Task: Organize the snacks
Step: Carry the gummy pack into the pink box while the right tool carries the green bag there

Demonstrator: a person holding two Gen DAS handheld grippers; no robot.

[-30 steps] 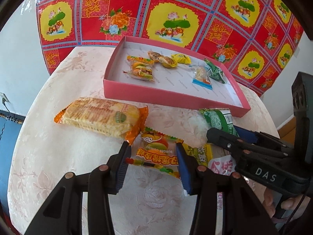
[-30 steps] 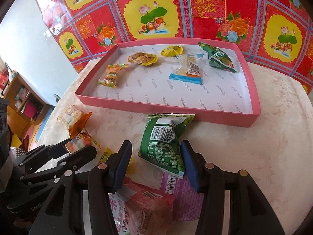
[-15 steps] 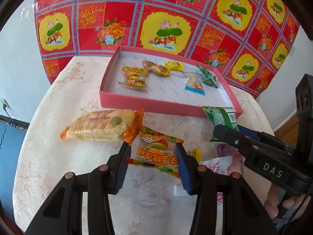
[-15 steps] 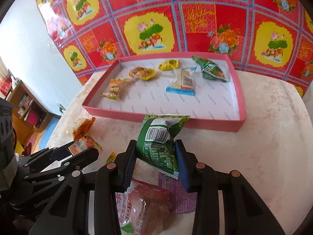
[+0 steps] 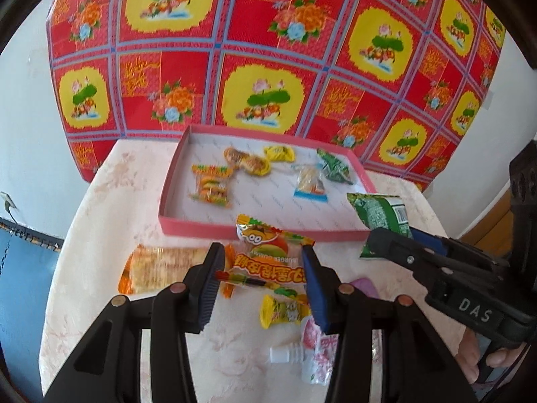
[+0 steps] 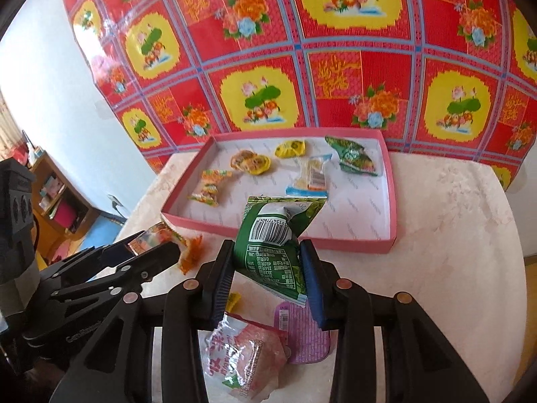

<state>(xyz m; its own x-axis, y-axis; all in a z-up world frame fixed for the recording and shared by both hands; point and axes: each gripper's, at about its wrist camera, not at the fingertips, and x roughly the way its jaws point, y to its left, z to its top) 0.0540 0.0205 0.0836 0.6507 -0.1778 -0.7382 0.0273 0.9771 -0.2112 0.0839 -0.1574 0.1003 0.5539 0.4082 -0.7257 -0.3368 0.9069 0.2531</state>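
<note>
Snacks are split between two places just now: several small packets already lie inside the pink tray (image 5: 255, 227) at the far side of the tabletop (image 5: 100, 208), and the rest are loose on the near side; your left gripper (image 5: 261, 277) has its two fingers closed in on the burger gummy packet (image 5: 268, 262), which looks raised clear of the tabletop, in front of the tray's near wall; your right gripper (image 6: 266, 273) is clamped on the green packet (image 6: 272, 252), barcode side up, with its top corner overlapping the tray's near edge in that view; judged from this, you are in the carrying step, both packets picked and heading for the tray, neither yet let go; the next move calls for bringing each packet over the near wall and above a bare patch of the white floor, clear of the packets already there, such as the blue-edged packet (image 6: 310, 176) and the small burger packet (image 5: 209, 184); only then spread the fingers; take care the two grippers do not crowd each other, since they sit close side by side; still waiting on the tabletop are the long orange wafer pack (image 5: 161, 268), the little yellow candy (image 5: 283, 309), the pink pouch (image 6: 241, 352) with its white cap and the purple packet (image 6: 307, 332) under it; so a good part of the job seems left.
</note>
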